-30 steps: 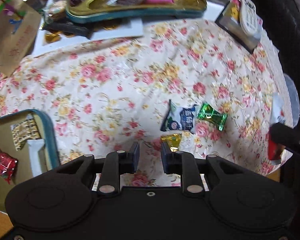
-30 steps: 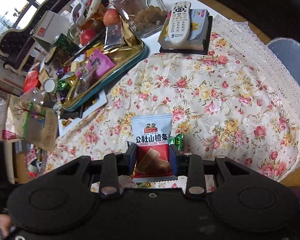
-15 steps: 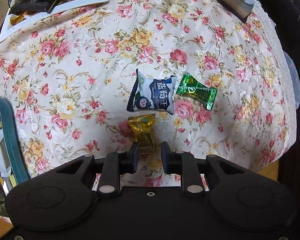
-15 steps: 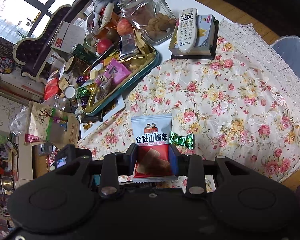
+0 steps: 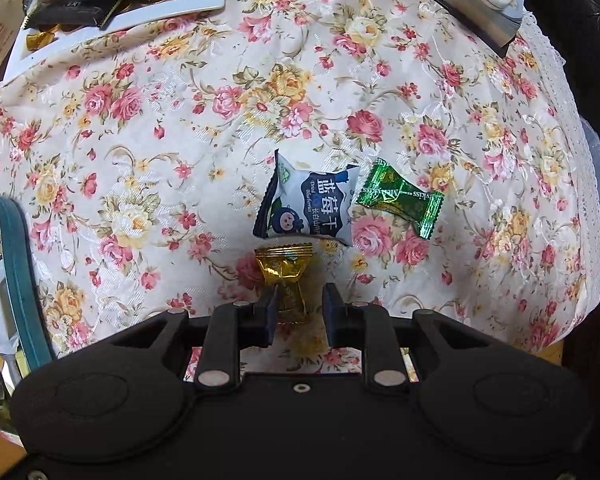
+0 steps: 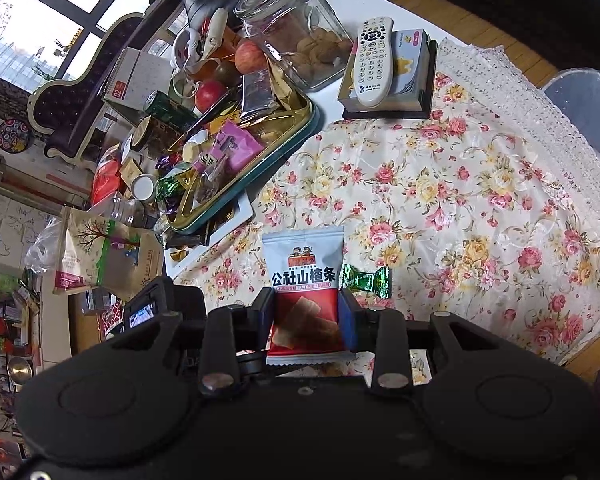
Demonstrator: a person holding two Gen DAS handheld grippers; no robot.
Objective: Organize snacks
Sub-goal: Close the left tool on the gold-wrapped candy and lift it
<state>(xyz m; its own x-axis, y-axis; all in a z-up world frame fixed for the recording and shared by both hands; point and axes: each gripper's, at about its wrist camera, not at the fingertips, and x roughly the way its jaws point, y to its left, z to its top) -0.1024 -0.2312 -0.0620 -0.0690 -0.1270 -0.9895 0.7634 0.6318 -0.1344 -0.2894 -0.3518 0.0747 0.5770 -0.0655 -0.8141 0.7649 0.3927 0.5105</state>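
A gold-wrapped candy (image 5: 284,268) lies on the floral tablecloth (image 5: 180,140), and my left gripper (image 5: 299,304) points straight down over it. The candy's lower half sits between the narrowly parted fingers, with a gap on the right side. Just beyond it lie a blue-and-white packet (image 5: 312,204) and a green candy (image 5: 400,200). My right gripper (image 6: 306,312) is shut on a red-and-white snack packet (image 6: 304,276), held above the cloth. The green candy (image 6: 366,280) shows beside that packet.
A teal-rimmed gold tray (image 6: 284,152) heaped with snacks stands at the back, with a glass jar (image 6: 296,28), apples and a remote (image 6: 374,60) on a box near it. A second teal-rimmed tin (image 5: 16,264) is at my left. The table edge drops off on the right.
My left gripper has come down and forward over the gold candy, which now sits between its fingers. The right gripper keeps its hold on the packet and has barely shifted.
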